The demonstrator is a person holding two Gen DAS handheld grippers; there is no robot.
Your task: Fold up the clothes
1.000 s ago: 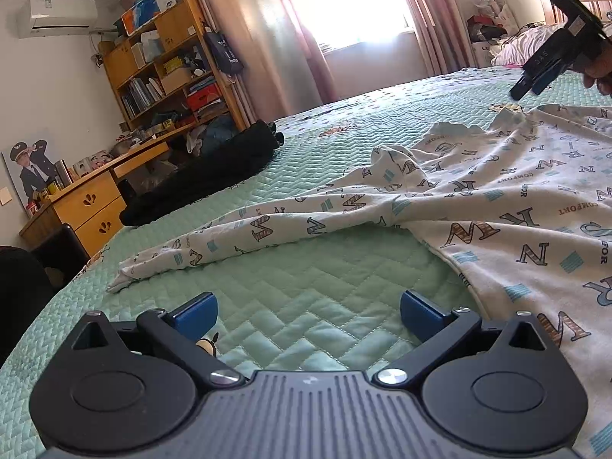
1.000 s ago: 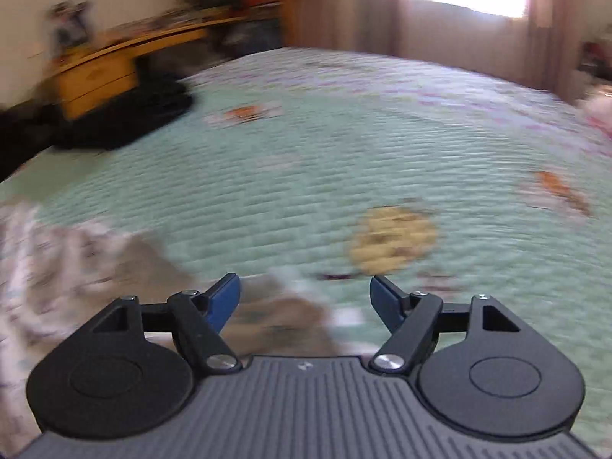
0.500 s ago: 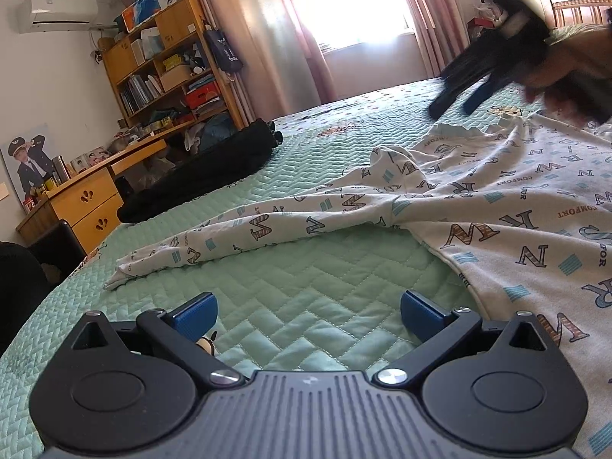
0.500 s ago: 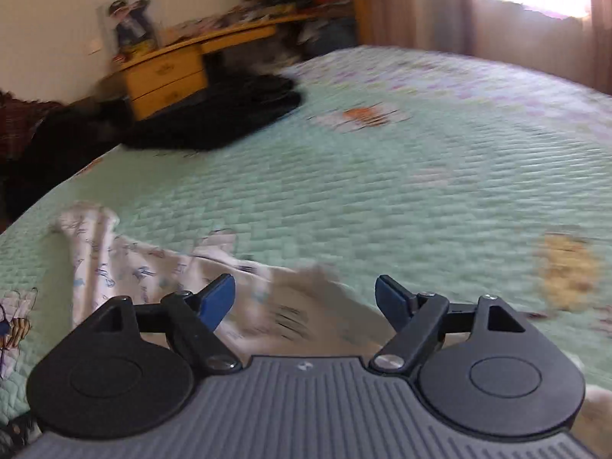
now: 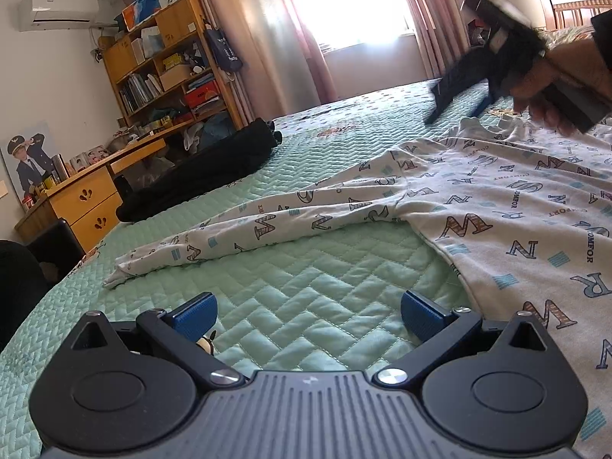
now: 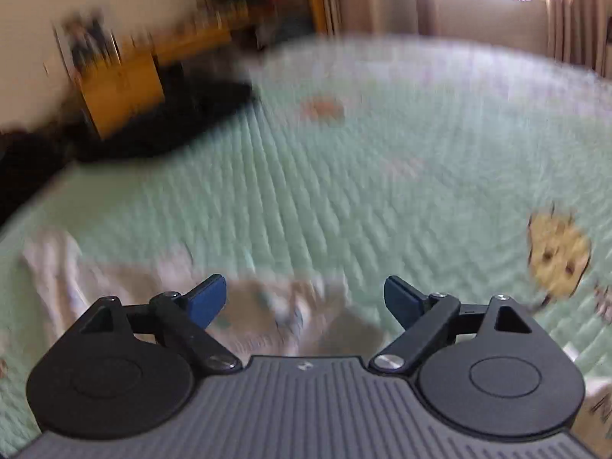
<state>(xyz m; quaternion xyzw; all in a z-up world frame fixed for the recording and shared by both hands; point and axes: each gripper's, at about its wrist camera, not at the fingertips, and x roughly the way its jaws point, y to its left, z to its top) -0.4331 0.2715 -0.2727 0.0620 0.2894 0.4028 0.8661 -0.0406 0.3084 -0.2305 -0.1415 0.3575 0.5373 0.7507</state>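
Green quilted bedspread (image 5: 313, 267) fills both views, blurred in the right wrist picture. Across it lies the letter-printed garment (image 5: 516, 206), its right part cut off by the frame, one sleeve (image 5: 237, 233) stretched leftward. Beyond sits a black bundle (image 5: 206, 172), its make-up unclear. The left gripper (image 5: 308, 315) stands spread over bare quilt; the right gripper (image 6: 304, 296), smeared by motion, is opening above garment cloth, gripping nothing.

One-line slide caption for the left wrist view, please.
Open left gripper waits over the green quilt beside the letter-print top, while the right gripper opens above its far edge.
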